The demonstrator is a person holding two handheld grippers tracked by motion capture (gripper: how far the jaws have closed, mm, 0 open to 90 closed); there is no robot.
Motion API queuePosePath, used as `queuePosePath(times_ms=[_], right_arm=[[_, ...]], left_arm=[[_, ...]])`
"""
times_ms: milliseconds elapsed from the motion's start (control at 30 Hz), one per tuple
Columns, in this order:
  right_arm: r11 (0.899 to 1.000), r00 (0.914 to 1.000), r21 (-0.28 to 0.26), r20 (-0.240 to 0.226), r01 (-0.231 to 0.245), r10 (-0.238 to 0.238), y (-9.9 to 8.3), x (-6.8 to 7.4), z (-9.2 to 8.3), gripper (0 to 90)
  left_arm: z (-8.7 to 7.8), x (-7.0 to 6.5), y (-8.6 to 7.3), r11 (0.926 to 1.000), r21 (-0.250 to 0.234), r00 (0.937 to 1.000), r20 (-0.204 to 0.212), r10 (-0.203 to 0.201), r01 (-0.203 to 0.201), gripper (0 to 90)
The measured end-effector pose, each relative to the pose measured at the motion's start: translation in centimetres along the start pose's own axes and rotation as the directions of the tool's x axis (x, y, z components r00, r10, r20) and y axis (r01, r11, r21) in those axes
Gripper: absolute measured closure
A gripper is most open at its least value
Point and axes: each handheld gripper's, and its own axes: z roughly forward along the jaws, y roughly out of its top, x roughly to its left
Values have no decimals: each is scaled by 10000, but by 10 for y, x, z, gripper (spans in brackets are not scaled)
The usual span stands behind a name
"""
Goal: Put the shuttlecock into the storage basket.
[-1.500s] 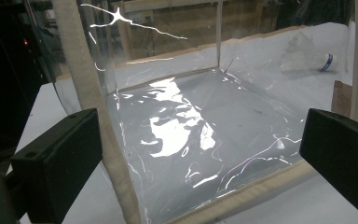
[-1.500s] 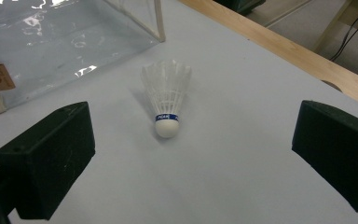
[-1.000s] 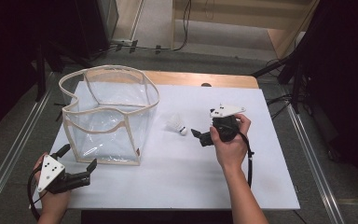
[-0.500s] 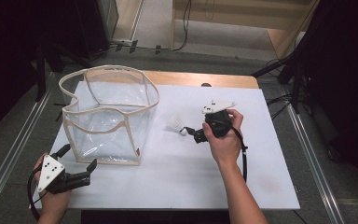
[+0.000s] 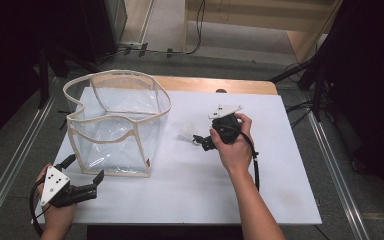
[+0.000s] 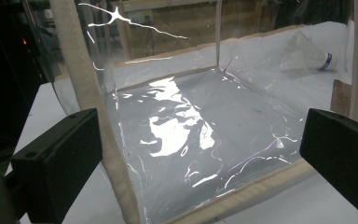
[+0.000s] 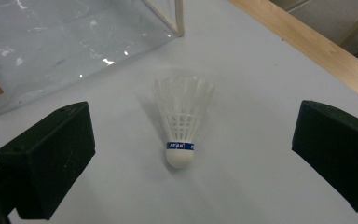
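Shuttlecock (image 7: 182, 123): white, blue band above the cork, lying on the white table (image 5: 280, 200) at centre of the high view, just right of the clear bag (image 5: 117, 122). In the right gripper view it sits mid-frame with the cork toward the camera and the feathers pointing away, between the two black jaws but touching neither.

Right gripper (image 5: 200, 141): held in the person's hand right of centre in the high view, jaws spread wide, nothing grasped, tips just beside the shuttlecock (image 5: 185, 134).

Left gripper (image 5: 82, 175): lower left of the high view, at the table's near edge, jaws released and empty, pointing at the bag's near lower corner. Its own view shows the bag (image 6: 191, 130) close ahead, with the shuttlecock (image 6: 307, 56) seen through the plastic at upper right.
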Motion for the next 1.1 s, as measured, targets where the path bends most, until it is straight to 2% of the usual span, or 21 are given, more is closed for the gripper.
queuePosePath(times_ms=[300,700,933,1100], right_arm=[[9986,9998,517,-148,-140,148,0,-1,11,0],[9935,9993,1134,-364,79,-38,1,-1,28,0],[9847,9981,1712,-571,327,-232,2,1,40,0],[9793,9981,2008,-598,244,-126,2,1,46,2]], left_arm=[[0,0,0,10000,5,10000,14,13,-13,0],[0,0,0,10000,-12,10000,40,-11,11,0],[0,0,0,10000,-17,10000,43,-28,28,0],[0,0,0,10000,-11,10000,40,-26,26,0]])
